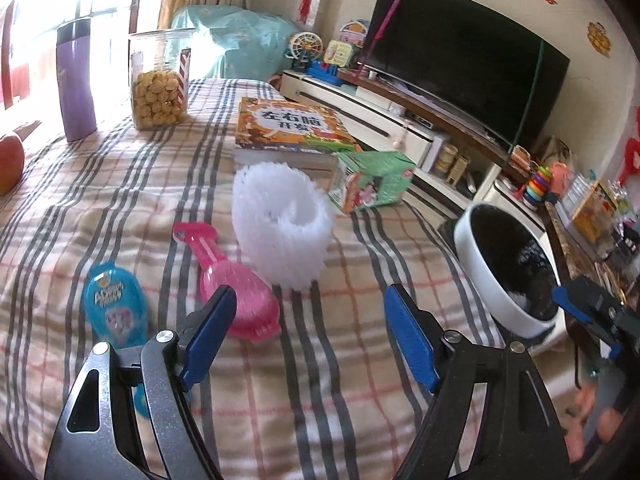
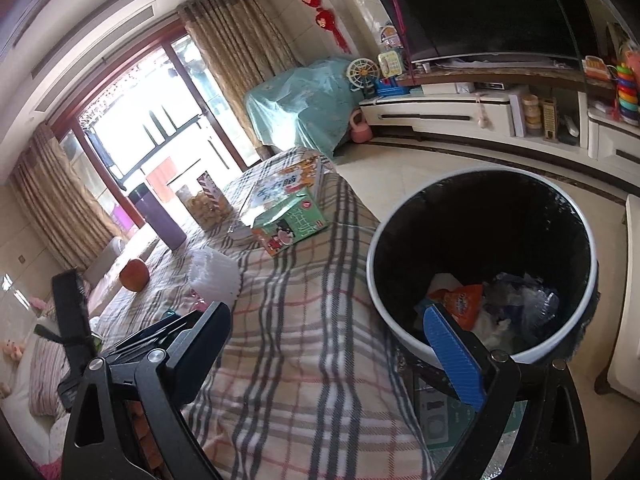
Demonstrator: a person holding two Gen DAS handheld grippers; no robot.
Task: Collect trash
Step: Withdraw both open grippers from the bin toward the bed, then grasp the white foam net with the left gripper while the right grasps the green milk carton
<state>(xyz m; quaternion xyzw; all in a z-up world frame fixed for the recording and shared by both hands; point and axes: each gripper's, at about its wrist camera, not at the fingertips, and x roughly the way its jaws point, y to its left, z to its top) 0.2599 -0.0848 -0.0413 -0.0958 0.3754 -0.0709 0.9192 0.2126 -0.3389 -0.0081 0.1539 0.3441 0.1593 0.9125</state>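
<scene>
Risk: the white foam netting, mid-tablecloth beside the pink scoop, is light and springy — it may squash or skid from a shallow pinch, or drag the scoop along.

Left gripper — jaws wide apart, empty. Right gripper likewise apart, empty, by the bin off the table's right edge.

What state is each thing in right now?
Left tongs: open, empty.
Right tongs: open, empty.
White round bin with black liner: uncovered, trash inside.
White foam net sleeve: upright on the blanket.
Green snack carton: tipped on its side.
Clear plastic cookie jar: upright, part full.
</scene>
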